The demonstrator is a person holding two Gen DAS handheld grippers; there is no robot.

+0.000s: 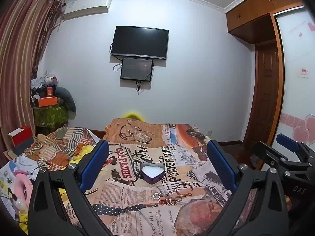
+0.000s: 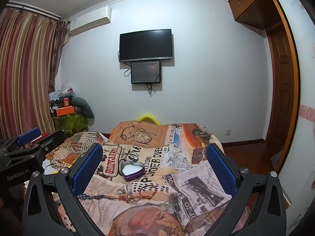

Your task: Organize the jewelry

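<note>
Since that newsprint-pattern bedspread (image 1: 137, 212) is soft and busy, you could easily snag fabric or lose a small ring (image 1: 157, 196) going for the jewelry, and the gold bracelet (image 1: 184, 189) might slide. It all lies just in front of the open heart-shaped tin (image 1: 152, 172). Your left gripper (image 1: 157, 155) and right gripper (image 2: 154, 157) are both spread fully wide, holding and touching nothing.

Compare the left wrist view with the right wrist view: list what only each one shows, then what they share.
Only the left wrist view: pink plush items at the lower left, heart decorations on the wardrobe door, and the right claw seen from the side.

Only the right wrist view: the left claw seen from the side.

Both: the open heart-shaped tin, bracelet, rings, polka-dot band, newspaper-print cover, television.
</note>
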